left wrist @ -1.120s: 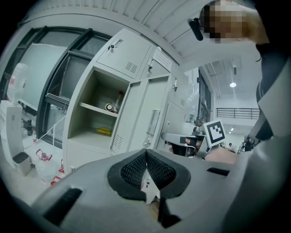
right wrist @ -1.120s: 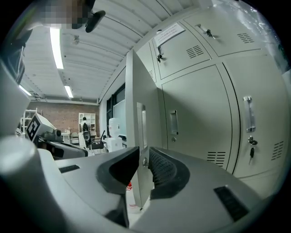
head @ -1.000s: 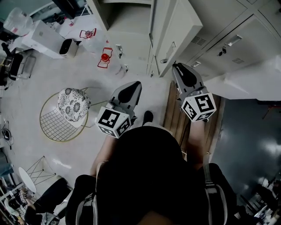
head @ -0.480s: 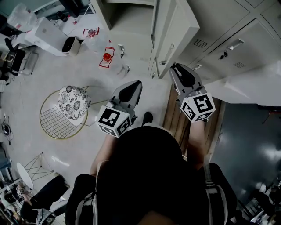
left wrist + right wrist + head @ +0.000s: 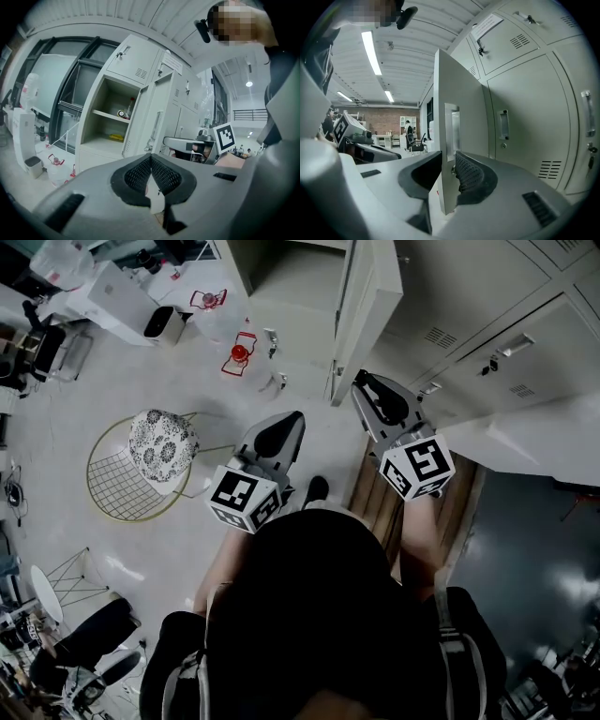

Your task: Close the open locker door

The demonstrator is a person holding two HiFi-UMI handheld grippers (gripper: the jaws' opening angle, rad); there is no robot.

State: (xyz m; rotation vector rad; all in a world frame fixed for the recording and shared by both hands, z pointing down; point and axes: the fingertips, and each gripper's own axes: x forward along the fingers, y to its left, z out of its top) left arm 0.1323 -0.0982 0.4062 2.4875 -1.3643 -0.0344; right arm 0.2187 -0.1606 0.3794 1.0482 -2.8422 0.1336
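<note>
head view, left to right: a wire chair (image 5: 122, 486) with a patterned cushion (image 5: 161, 446) stands on the pale floor (image 5: 309, 442); a red-framed object (image 5: 240, 354) lies near the foot of the lockers. the left tongs (image 5: 292, 418) are held above the floor, well apart from the cabinet, with their marker cube (image 5: 242, 499) toward the person. in the left gripper view the left tongs (image 5: 151, 161) are pressed together with nothing between them, and they face the open compartment (image 5: 110, 122), whose shelf (image 5: 111, 116) carries small items.

the open locker door (image 5: 367, 298) stands swung out from the cabinet, edge-on toward the person. the right tongs (image 5: 364, 381) sit at its free edge. in the right gripper view the right tongs (image 5: 449, 154) are spread, with the open locker door (image 5: 457, 112) standing between the two jaws, close against the right-hand pad (image 5: 469, 174); contact cannot be confirmed. closed lockers (image 5: 520, 108) fill the right side.
</note>
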